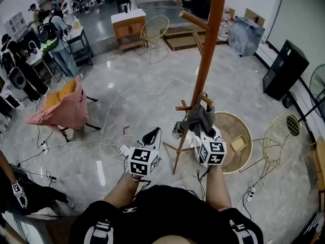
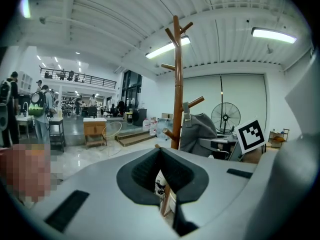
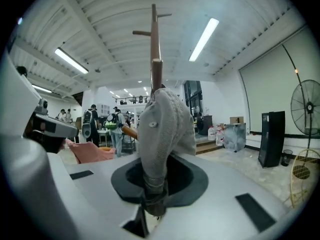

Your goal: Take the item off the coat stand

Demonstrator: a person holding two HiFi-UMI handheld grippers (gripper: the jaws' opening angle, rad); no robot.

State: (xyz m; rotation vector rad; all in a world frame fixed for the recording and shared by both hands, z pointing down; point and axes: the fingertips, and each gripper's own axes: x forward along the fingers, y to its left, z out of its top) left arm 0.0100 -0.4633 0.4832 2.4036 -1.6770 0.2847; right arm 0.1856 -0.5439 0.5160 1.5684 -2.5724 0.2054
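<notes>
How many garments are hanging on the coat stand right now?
1: a grey garment on a low peg of the coat stand, with the right gripper shut on it. The upper pegs look bare.

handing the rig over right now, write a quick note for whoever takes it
Right gripper: shut on a lower fold of the grey garment.
Left gripper: shut, holding nothing, held left of the stand and not touching it.
Things: the garment hangs from a low peg on the wooden coat stand.
Done: the garment is gripped.
Left: the garment is not yet off the peg. It likely needs lifting up and over the peg's tip, then carrying clear of the stand.
</notes>
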